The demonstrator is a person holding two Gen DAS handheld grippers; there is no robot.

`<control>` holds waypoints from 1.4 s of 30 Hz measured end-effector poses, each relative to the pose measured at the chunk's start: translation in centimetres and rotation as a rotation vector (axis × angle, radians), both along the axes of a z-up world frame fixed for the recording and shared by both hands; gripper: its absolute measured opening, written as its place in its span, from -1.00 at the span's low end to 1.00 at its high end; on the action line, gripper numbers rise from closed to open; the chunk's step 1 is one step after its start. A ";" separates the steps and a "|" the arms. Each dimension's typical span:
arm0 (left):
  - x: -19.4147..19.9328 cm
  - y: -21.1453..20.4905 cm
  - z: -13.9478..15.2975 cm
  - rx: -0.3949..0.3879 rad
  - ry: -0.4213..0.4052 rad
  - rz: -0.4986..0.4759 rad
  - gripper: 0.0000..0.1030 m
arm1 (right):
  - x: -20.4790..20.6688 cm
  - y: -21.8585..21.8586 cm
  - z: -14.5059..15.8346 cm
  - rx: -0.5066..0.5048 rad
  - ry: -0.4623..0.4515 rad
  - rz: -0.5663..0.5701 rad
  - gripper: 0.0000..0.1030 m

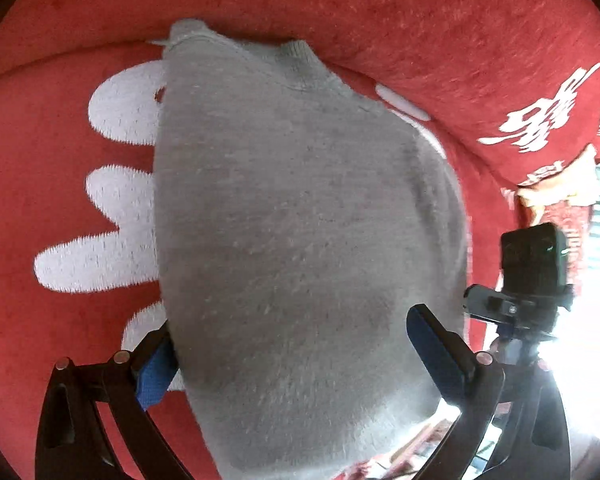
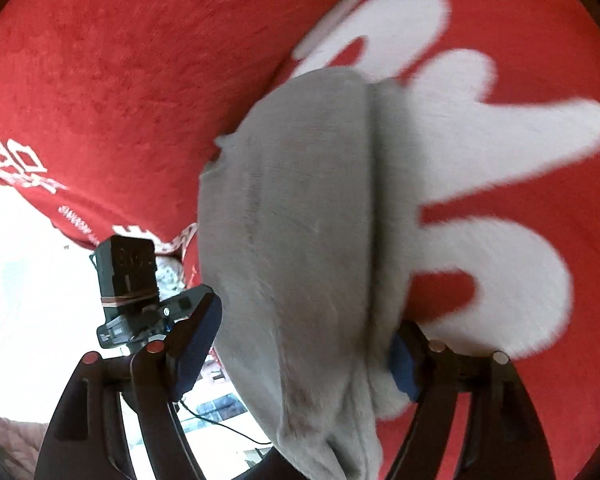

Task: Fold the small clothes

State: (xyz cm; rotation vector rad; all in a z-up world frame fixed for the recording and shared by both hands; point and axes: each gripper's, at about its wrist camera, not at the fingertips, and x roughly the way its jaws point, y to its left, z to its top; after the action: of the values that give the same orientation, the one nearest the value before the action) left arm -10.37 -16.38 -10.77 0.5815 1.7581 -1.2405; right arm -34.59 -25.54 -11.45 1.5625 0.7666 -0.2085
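A small grey knitted top (image 1: 300,220) fills the middle of both views. It lies on a red cover (image 1: 60,200) with big white shapes (image 1: 112,100) on it. Its ribbed neck end sits near the top of the left wrist view, and the near end hangs down toward the bottom of the frame.

The left gripper (image 1: 292,356) has its two blue pads wide apart, one on each side of the cloth at the bottom of the frame. The right gripper (image 2: 304,352) looks the same in its own view, pads apart with the grey cloth running between them. I cannot tell if any pad really pinches the cloth.

In the right wrist view a long crease runs down the middle of the top, so it looks partly folded lengthwise already. I think the next job is to bring the near end up to the neck end. To do that well, each gripper should take one near corner, pinch both layers, and lift evenly so the edges match.

A small black camera (image 1: 536,256) shows at the right of the left wrist view. It belongs to the other gripper, which is close, so the two could bump. The fuzzy cover may also drag on the knit.
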 end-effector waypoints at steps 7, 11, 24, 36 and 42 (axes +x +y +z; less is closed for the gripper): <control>-0.8 0.3 0.8 -0.013 -0.082 0.015 0.57 | -0.4 1.0 -0.2 0.013 0.079 -0.046 -0.25; -0.1 1.4 2.3 -0.053 -0.047 0.053 -0.04 | -1.1 2.0 1.1 0.051 -0.017 -0.119 -0.39; 4.1 7.6 9.8 -0.170 0.004 0.034 -0.14 | 2.1 9.4 9.1 0.026 -0.148 -0.138 -0.39; 11.6 19.4 8.6 -0.088 -0.121 0.106 -0.13 | 11.2 17.6 6.1 0.093 -0.134 -0.037 -0.39; 13.9 23.4 5.9 -0.012 -0.137 0.182 -0.13 | 13.3 18.2 4.6 -0.003 0.115 0.013 -0.13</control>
State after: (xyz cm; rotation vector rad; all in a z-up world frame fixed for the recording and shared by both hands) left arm 3.48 6.97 -4.91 0.4765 1.6488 -1.0602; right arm -21.33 -7.35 -6.81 1.5523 0.8662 -0.2919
